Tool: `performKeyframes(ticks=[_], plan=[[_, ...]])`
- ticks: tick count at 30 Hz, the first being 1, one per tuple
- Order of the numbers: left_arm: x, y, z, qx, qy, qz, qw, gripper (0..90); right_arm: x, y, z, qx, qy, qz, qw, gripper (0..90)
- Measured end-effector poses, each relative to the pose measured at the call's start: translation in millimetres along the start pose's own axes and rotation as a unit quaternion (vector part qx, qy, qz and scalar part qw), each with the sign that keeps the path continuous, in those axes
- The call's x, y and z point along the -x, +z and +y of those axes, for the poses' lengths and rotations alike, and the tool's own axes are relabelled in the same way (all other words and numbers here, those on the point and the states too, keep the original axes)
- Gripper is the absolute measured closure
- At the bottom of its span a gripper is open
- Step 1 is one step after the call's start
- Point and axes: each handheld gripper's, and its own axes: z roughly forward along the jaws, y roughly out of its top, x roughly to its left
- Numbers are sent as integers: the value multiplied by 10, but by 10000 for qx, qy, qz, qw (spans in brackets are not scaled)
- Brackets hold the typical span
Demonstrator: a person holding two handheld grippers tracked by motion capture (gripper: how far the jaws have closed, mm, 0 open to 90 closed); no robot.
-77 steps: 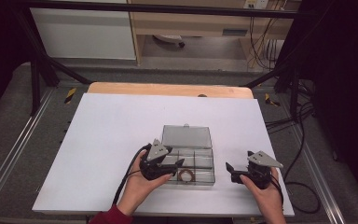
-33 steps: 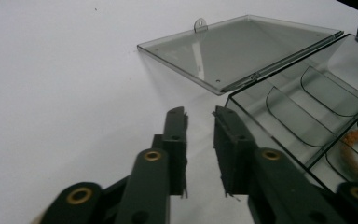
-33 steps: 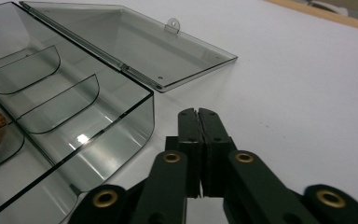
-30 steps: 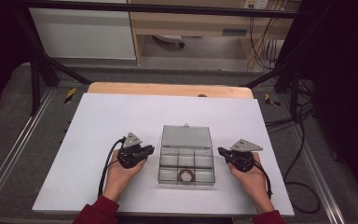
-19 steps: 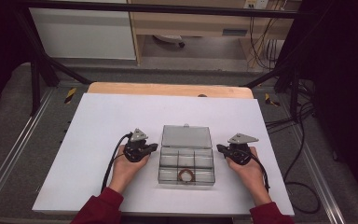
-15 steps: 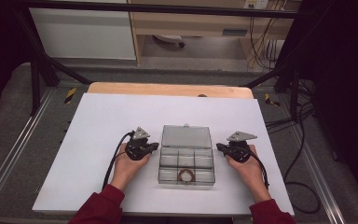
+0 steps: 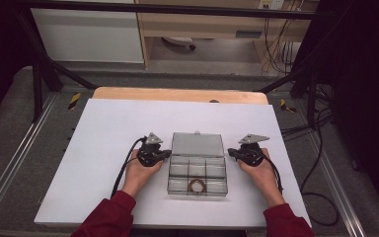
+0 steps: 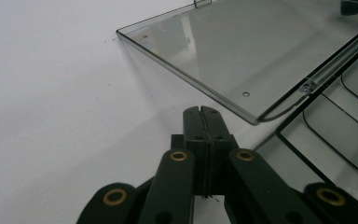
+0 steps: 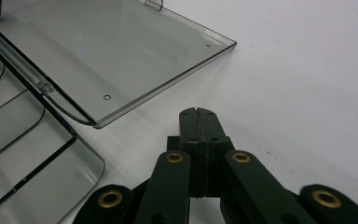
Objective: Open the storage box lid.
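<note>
A clear plastic compartment box (image 7: 197, 169) lies open in the middle of the white table, its lid (image 7: 197, 145) folded back flat. A brown ring-shaped item (image 7: 197, 185) rests in the near middle compartment. My left gripper (image 7: 167, 154) sits at the box's left side, near the hinge, jaws pressed together with nothing between them. In the left gripper view the shut tips (image 8: 202, 111) point at the lid's corner (image 8: 251, 119). My right gripper (image 7: 231, 153) mirrors it at the right side, also shut and empty; its tips (image 9: 196, 112) lie just short of the lid edge (image 9: 95, 123).
The white board (image 7: 103, 148) covers a wooden tabletop (image 7: 177, 94). Black cables (image 7: 123, 170) trail from each gripper toward the near edge. A dark frame and metal rails border the table, with shelving and loose wires behind.
Both hands moved away from the near edge and came up beside the box's hinge line, the left one shifting rightward toward the box. The box and lid stayed put.
</note>
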Motion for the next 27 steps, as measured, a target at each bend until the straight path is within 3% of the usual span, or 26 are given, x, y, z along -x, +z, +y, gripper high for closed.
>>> performKeyframes(ticks=[16,27], plan=[[-15,33,-11,-23,7,-19,10000,899,-4,28,-12,-1,37,158,9999,900],[-23,60,12,-15,-6,-9,10000,899,-19,51,-1,-172,24,295,9994,900]])
